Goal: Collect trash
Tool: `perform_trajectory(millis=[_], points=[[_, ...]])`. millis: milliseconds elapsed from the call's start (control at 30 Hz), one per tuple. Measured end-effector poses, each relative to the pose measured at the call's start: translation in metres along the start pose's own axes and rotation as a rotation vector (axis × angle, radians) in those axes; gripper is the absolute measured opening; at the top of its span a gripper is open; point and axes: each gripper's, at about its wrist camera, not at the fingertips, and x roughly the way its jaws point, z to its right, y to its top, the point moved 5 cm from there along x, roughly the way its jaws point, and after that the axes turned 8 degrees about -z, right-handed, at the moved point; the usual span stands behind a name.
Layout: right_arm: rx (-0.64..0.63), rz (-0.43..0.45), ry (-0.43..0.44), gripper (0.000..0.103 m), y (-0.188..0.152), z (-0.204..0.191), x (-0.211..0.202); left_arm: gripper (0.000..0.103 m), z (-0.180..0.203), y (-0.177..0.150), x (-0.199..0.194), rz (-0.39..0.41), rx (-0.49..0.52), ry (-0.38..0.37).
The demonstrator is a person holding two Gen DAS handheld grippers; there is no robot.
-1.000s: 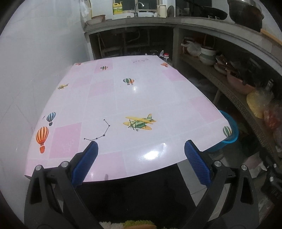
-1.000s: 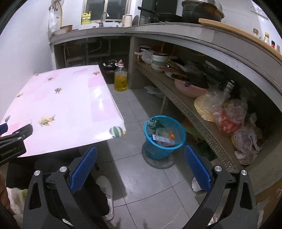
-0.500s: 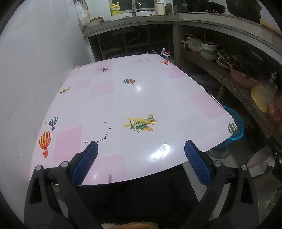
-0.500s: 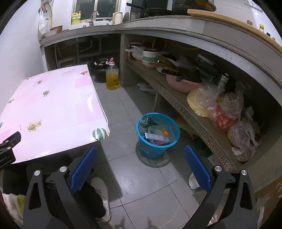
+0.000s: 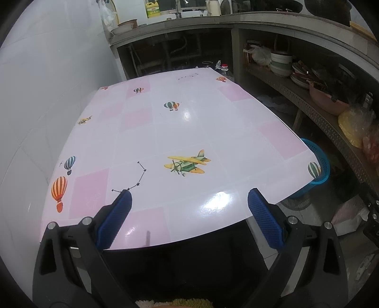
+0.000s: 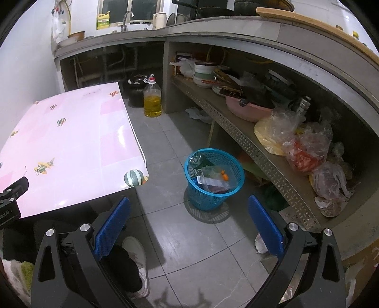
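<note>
The blue basket (image 6: 214, 180) of trash stands on the floor just beyond the right claw (image 6: 189, 224), between its spread, empty fingers. The left claw (image 5: 189, 219) gapes empty over the near worktop (image 5: 189, 132) edge.

Only one scrap of print shows: white letters, cut off by the frame, on the black body of the other claw (image 6: 9, 206) at the left edge of the right wrist view; they cannot be read surely. The yellow detergent jug's label (image 6: 103, 22) at upper left is too small.
</note>
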Motion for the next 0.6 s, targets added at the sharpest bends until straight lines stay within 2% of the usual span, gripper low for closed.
perform_trajectory(millis=[600], points=[[-0.007, 0.008, -0.001, 0.096, 0.0021, 0.0021, -0.0031, 0.094, 0.0004, -0.0011, 0.0009, -0.002, -0.006, -0.004]])
